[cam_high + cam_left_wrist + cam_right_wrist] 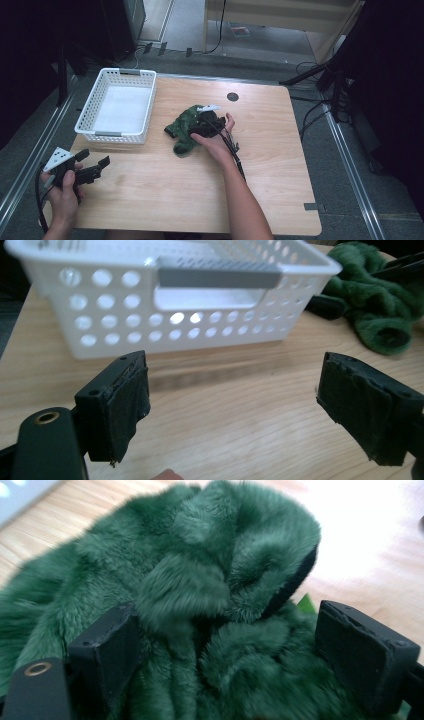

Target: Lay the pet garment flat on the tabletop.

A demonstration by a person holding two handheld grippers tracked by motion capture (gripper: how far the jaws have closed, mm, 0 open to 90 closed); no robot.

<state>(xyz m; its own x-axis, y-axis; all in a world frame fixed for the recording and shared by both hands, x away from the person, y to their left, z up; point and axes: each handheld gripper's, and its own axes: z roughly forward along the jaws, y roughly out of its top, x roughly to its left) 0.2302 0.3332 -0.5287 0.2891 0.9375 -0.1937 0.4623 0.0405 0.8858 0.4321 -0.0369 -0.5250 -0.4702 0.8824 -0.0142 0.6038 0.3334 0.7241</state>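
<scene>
Green furry fabric lies crumpled at the middle of the wooden table in the high view, and the right gripper sits on its right side, jaws spread wide with the pile bunched between them and not pinched, the forearm reaching up from the bottom edge. To its left stands a white perforated basket. At lower left the left gripper hangs over the table's corner, jaws apart on nothing, aimed toward the basket.
</scene>
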